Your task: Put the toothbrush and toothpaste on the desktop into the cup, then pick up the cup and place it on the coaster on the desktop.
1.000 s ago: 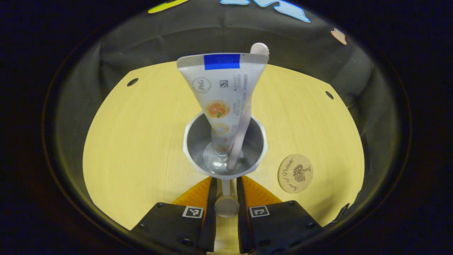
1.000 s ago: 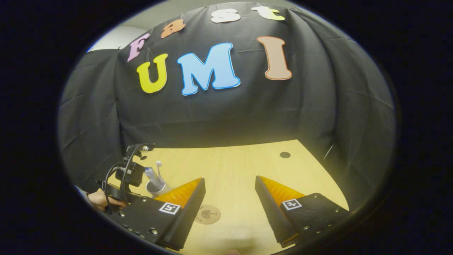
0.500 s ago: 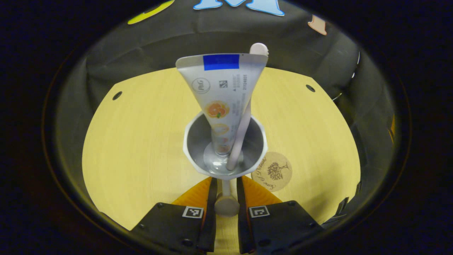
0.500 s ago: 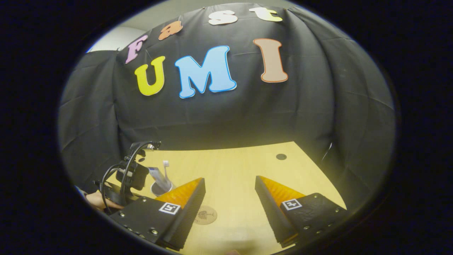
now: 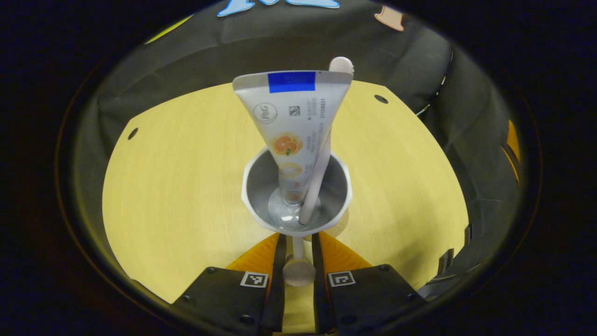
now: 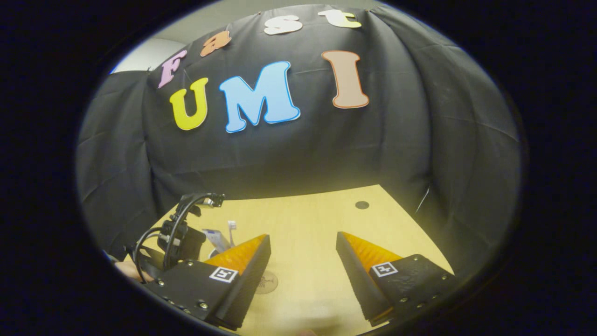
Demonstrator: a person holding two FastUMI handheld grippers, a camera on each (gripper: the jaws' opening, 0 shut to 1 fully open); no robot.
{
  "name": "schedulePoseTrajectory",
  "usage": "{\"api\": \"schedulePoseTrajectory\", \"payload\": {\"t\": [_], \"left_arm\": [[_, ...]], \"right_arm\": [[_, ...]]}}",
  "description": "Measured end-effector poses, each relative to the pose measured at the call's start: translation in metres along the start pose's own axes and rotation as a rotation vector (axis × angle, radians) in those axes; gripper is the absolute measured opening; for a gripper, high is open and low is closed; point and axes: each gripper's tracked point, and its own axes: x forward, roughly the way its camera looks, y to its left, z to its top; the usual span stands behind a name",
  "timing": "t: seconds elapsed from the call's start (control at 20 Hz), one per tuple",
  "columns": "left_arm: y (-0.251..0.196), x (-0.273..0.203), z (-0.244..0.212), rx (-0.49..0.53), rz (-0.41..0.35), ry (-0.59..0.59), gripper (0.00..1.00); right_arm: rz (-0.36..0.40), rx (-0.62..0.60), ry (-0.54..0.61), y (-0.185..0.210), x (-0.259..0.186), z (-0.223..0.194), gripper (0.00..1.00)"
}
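In the left gripper view the left gripper (image 5: 297,247) has its jaws closed on the thin handle of a pale grey, faceted plastic cup (image 5: 261,186), both fingers pressing on the handle's stem; the handle's round knob sits between the jaws and the cup's open mouth lies just ahead of their tips. Standing in the cup is a white, flat-ended toothpaste tube (image 5: 294,126), cap end down on the cup's floor, its long axis running up and away from the jaws and its wide crimped end on top. That end carries a blue rectangle; below it sit a round logo, a small square code, a line of digits printed sideways that is too small to read surely, and an orange fruit picture. A pale pink-white plastic toothbrush (image 5: 319,163) leans alongside the tube, to the right of it, handle end down in the cup and rounded head (image 5: 341,64) up past the tube's top edge. The pale yellow wooden bench (image 5: 177,177) spreads beneath.

In the right gripper view the right gripper (image 6: 303,247) hangs over the bench with its jaws wide apart and nothing between them. A round brown coaster (image 6: 267,282) with a dark tree design lies on the bench just beside the left jaw's tip. Farther left of the jaws, the cup's load and the other gripper show, partly hidden.
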Motion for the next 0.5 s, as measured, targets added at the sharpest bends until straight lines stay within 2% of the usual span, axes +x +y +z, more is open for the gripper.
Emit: {"api": "schedulePoseTrajectory", "payload": {"t": [0.5], "left_arm": [[-0.021, 0.017, -0.005, 0.023, 0.008, 0.033, 0.33]], "right_arm": [[-0.011, 0.008, 0.003, -0.013, -0.013, -0.003, 0.89]]}}
